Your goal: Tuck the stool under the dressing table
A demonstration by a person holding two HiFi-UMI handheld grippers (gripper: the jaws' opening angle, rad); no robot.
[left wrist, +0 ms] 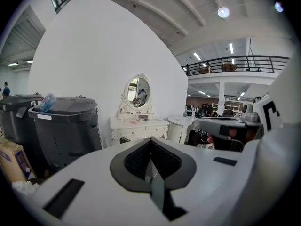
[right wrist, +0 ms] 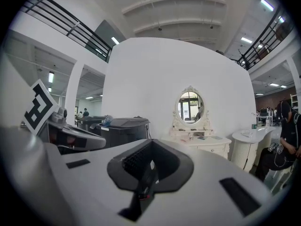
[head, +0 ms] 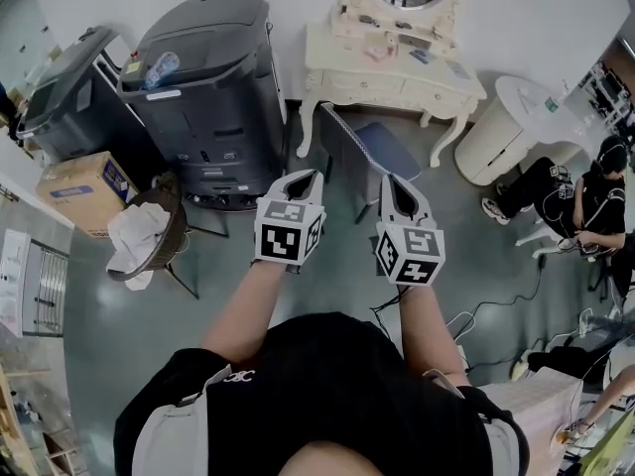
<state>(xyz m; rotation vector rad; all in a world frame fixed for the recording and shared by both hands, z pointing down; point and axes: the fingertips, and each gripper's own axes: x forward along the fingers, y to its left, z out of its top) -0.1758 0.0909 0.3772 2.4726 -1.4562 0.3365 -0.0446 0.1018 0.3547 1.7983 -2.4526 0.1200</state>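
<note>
Stool (head: 385, 149) is seen on the floor at 6 o'clock of the dressing table (head: 397, 85), long axis from 11 to 5 o'clock. Left gripper (head: 311, 176) and right gripper (head: 391, 180) jaws are closed, empty.

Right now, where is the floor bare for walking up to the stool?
The floor is bare in front of the stool and between it and the round table. The left is crowded with bins, a box and a chair. On the far right are a person and cables.
</note>
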